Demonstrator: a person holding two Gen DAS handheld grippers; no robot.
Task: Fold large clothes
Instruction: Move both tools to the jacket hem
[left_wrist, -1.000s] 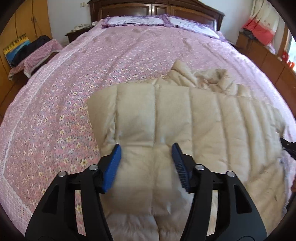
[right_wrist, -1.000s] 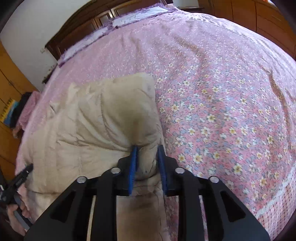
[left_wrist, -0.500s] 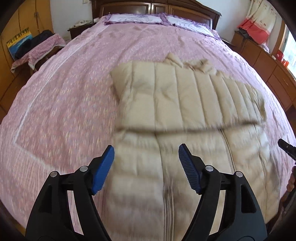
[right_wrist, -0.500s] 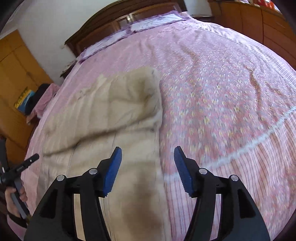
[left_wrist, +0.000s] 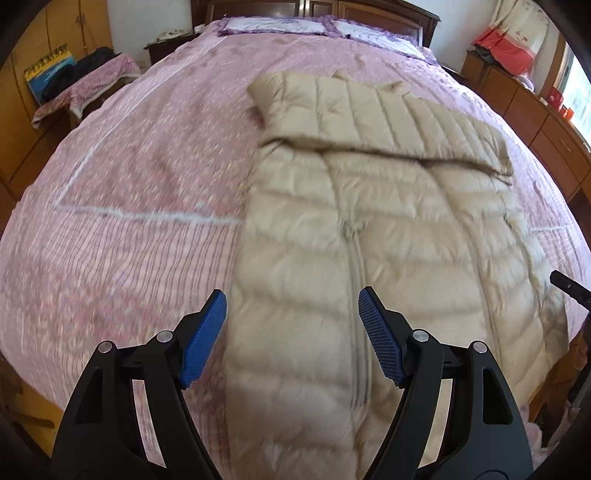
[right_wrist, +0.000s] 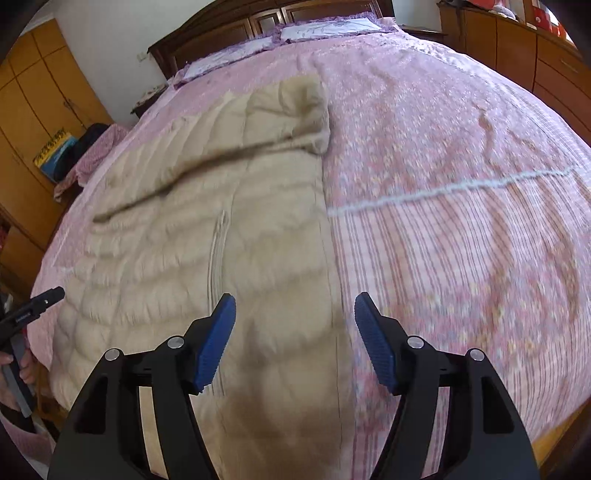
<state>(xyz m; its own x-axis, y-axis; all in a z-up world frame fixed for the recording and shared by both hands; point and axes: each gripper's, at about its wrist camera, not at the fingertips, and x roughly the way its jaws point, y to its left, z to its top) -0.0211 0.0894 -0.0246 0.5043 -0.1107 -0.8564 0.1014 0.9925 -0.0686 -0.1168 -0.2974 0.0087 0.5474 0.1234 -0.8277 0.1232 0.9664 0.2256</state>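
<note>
A beige quilted puffer jacket (left_wrist: 388, 221) lies zipper-up on the pink flowered bedspread (left_wrist: 147, 155). Its far part (left_wrist: 369, 110) is folded over the body as a band across it. My left gripper (left_wrist: 291, 295) hovers open above the jacket's near left half, with nothing between its blue pads. In the right wrist view the jacket (right_wrist: 221, 221) shows the fold's end (right_wrist: 288, 107). My right gripper (right_wrist: 294, 297) hangs over the jacket's right edge; its jaws are opening and hold nothing. Each view catches the other gripper's black tip (left_wrist: 569, 288) (right_wrist: 33, 310).
Pillows (left_wrist: 273, 24) and a dark wooden headboard (left_wrist: 388, 9) are at the far end of the bed. Wooden cabinets (left_wrist: 524, 107) line the right side. A stool with draped cloth (left_wrist: 85, 88) and a yellow wardrobe (right_wrist: 33, 110) stand at the left. A hand (right_wrist: 14, 369) grips the left tool.
My right gripper let go of the jacket's folded edge and opened. The left one opened wider. Both drew back toward the foot of the bed, leaving the fold lying flat.
</note>
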